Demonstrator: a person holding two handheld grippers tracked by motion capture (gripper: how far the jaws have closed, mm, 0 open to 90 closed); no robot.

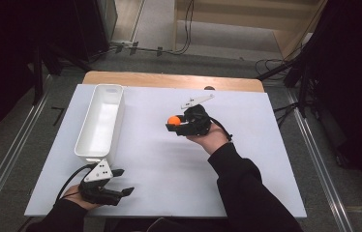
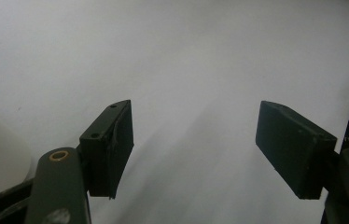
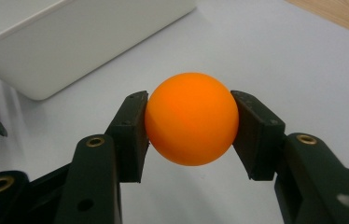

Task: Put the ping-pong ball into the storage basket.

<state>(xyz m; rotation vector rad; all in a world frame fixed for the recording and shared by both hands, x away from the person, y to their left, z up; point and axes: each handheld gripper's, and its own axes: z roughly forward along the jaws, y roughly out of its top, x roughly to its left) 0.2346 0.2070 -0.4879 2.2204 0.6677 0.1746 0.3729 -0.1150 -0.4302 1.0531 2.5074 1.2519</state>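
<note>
An orange ball (image 3: 191, 125) is clamped between the two black jaws of the right gripper (image 1: 173, 122), whose pads are pressed against its left and right sides in the right gripper view. In the high view the ball (image 1: 173, 119) is seen at the tip of that gripper, held clear above the white table (image 1: 169, 164), somewhat right of the middle and toward the far half of the sheet. The gripper is pointed toward the left of the high view, where a long white tray (image 1: 100, 122) is set lengthwise along the left part of the table; the ball is kept well apart from it. A corner and side wall of the tray (image 3: 79, 42) are seen beyond the ball in the right gripper view. The left gripper (image 1: 123, 181) is rested near the table's near left corner, just below the tray's near end, and its jaws are spread wide with nothing between them, bare table being seen in the gap in the left gripper view.
</note>
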